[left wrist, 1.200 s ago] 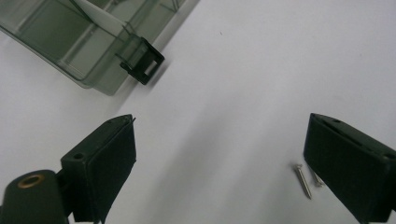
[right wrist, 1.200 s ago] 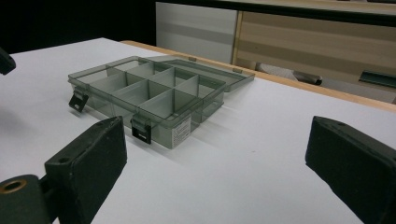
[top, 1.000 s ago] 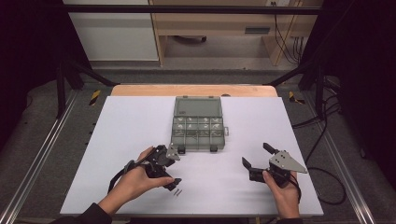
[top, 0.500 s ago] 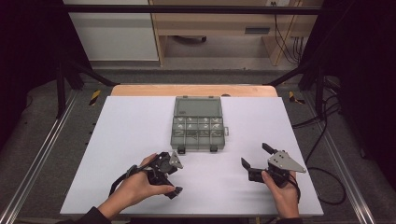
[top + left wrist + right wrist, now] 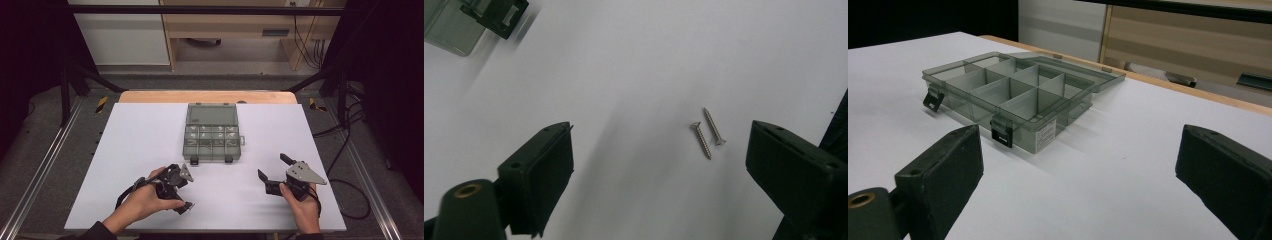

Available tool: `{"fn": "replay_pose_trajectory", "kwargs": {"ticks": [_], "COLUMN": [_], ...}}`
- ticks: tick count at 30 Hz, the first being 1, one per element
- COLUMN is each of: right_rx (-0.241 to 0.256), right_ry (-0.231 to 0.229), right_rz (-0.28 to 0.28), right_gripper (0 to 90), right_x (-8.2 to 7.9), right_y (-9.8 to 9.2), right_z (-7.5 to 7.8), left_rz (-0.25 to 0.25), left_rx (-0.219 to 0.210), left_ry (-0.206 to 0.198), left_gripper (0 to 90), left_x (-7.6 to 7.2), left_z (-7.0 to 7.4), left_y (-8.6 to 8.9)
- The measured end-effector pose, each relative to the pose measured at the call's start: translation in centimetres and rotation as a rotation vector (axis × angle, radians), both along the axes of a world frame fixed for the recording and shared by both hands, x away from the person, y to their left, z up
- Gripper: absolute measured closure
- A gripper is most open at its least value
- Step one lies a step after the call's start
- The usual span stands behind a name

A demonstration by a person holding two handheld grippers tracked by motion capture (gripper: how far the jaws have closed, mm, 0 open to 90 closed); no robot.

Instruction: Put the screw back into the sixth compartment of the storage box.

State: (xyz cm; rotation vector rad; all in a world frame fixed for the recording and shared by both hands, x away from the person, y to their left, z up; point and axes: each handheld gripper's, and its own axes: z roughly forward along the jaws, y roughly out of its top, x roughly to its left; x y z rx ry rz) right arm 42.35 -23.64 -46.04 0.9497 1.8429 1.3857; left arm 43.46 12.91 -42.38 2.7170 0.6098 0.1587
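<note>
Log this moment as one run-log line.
left tongs: open over two screws | right tongs: open, empty | organizer box: lid open

Both grippers (image 5: pixel 181 186) (image 5: pixel 274 168) are wearing black jaws with brass-ringed pivot holes; the right's carrying a grey triangular plate (image 5: pixel 303 173), black cables (image 5: pixel 350 200) trailing.

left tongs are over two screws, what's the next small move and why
Probably lower the left tongs and close on one screw. The jaws stand wide open above the table, two screws lie side by side between them nearer the right jaw, and the open box sits nearby.
</note>
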Motion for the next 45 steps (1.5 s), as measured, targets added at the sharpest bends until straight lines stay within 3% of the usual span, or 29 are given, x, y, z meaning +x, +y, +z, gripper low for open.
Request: {"fn": "replay_pose_trajectory", "kwargs": {"ticks": [6,11,14,21,37,45], "right_rx": [0.003,0.000,-0.001,-0.002,-0.009,-0.008], "right_ry": [-0.001,0.001,0.002,0.002,0.002,0.003], "right_rz": [-0.001,-0.002,-0.002,-0.002,-0.003,-0.006], "right_gripper": [5.2,5.2,5.2,5.2,5.2,5.2], "right_x": [0.0,0.0,0.0,0.0,0.0,0.0], "right_y": [-0.1,0.0,0.0,0.0,0.0,-0.1], "right_z": [0.0,0.0,0.0,0.0,0.0,0.0], "left_rz": [0.008,0.017,0.022,0.005,0.020,0.013], "left_rx": [-0.006,-0.021,-0.034,-0.032,-0.059,-0.044], "left_ry": [0.012,0.021,0.047,0.089,0.126,0.118], "left_gripper": [27.6,46.1,52.1,61.5,76.4,84.2], "left_x": [0.0,0.0,0.1,-0.4,-0.3,-0.3], "left_z": [-0.3,-0.5,-0.7,-1.6,-2.1,-2.4], "left_y": [0.0,-0.1,-0.3,-1.1,-1.1,-1.1]}}
